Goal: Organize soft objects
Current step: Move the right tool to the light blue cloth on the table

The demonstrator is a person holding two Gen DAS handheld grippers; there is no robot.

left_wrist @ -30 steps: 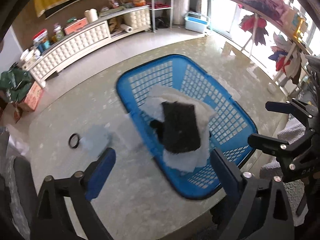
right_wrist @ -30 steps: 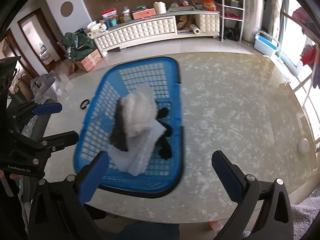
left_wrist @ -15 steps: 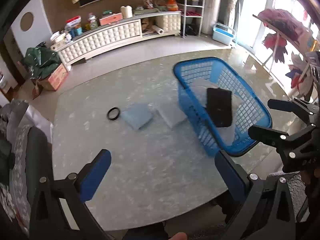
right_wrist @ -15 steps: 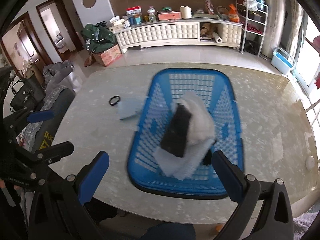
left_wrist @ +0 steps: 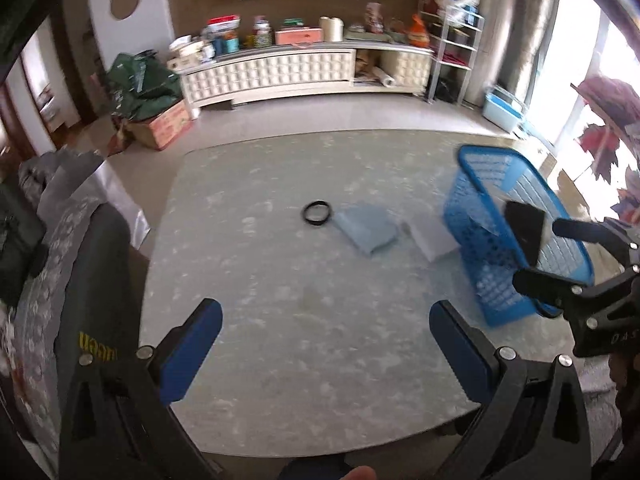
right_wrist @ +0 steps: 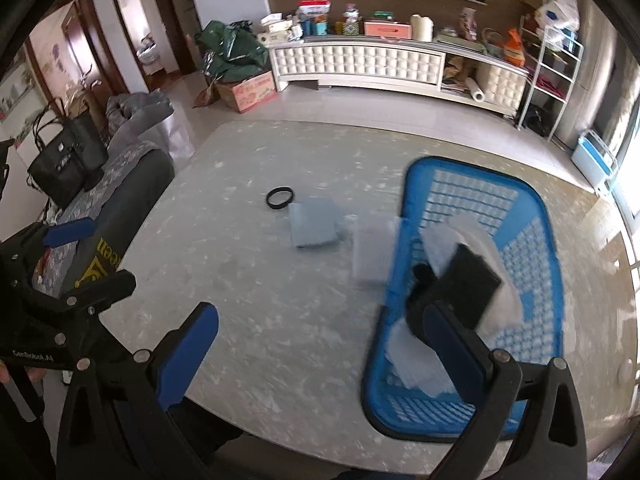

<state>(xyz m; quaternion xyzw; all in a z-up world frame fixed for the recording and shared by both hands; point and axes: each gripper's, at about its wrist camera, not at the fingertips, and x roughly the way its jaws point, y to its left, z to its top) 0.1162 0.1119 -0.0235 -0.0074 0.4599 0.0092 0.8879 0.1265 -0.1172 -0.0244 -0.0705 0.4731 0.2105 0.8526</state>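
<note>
**Both grippers free above the table, soft items split between basket and tabletop**

Your left gripper (left_wrist: pixel 324 344) and right gripper (right_wrist: pixel 320 344) both hang over the near edge of the marble table (left_wrist: pixel 280 320) with jaws spread wide and nothing between them. That pose suits a reach: either one can come down on whichever piece you pick.

The blue basket (right_wrist: pixel 536 240) sits on the right side of the table. It looks like the collecting place, since it already holds a heap of white cloth (right_wrist: pixel 476 236) with a black folded piece (right_wrist: pixel 476 280) lying on top. In the left wrist view the basket seems tilted, though that may be only the lens and the blur.

Three things lie outside it. A pale blue folded cloth (left_wrist: pixel 366 229) lies flat near the table's middle. Just right of it, a white folded cloth (left_wrist: pixel 430 238) lies against the basket's left wall. A black ring (left_wrist: pixel 317 212), perhaps a hair band, lies just left of the blue cloth, close to or touching its corner.

Both loose cloths look thin, limp and neatly folded, so a pinch on one edge would likely let them unfold. My guess is these are what remains to be gathered.
</note>
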